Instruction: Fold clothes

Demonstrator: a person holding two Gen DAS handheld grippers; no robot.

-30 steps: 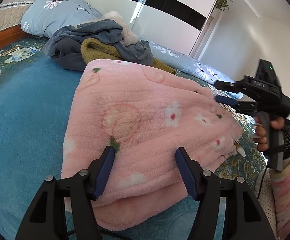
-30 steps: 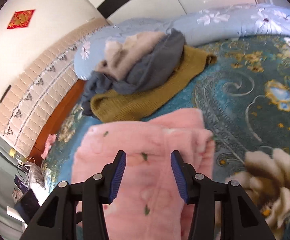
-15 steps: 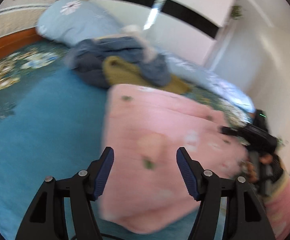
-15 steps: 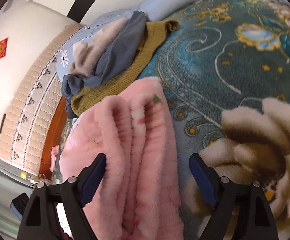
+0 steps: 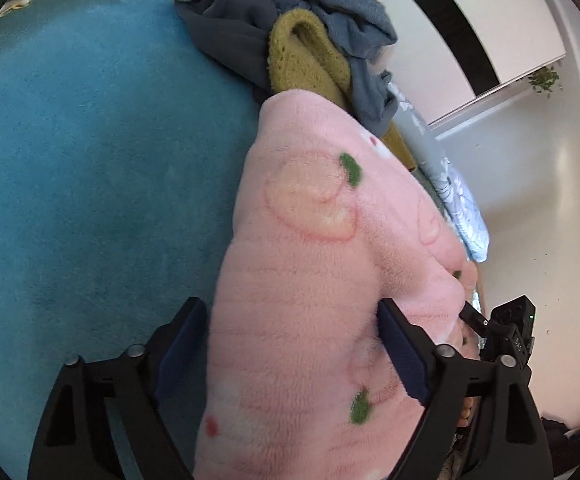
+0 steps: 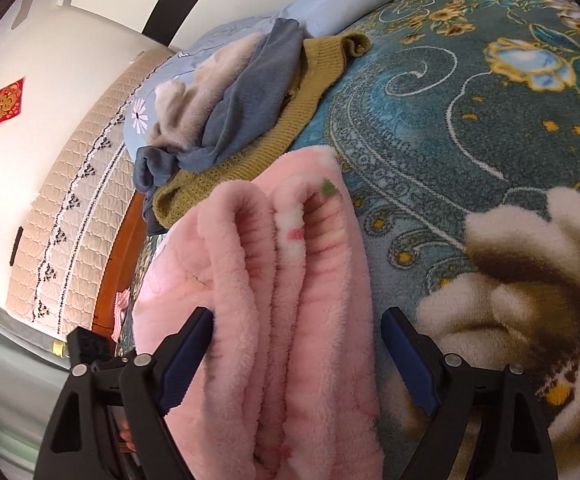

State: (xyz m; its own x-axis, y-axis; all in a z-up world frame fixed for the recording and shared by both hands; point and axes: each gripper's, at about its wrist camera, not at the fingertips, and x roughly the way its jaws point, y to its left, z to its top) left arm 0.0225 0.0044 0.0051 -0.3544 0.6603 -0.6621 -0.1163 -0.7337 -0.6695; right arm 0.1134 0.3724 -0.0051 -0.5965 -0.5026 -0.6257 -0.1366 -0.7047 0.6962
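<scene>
Both grippers are straddling the folded pink fleece garment (image 5: 310, 280) lying on the bed (image 5: 89, 160): left gripper (image 5: 294, 344) jaws opening around its bulk, right gripper (image 6: 296, 354) jaws standing wide apart around the stacked fold edges, pads not pressing. Likely readying to pinch the bundle from both ends; next move needs both closing firmly on all layers. Behind the garment an unfolded clothes pile (image 6: 241, 92) is waiting near pillows (image 6: 330, 4), headboard (image 6: 73, 200) and wardrobe (image 5: 470, 20) beyond.
</scene>
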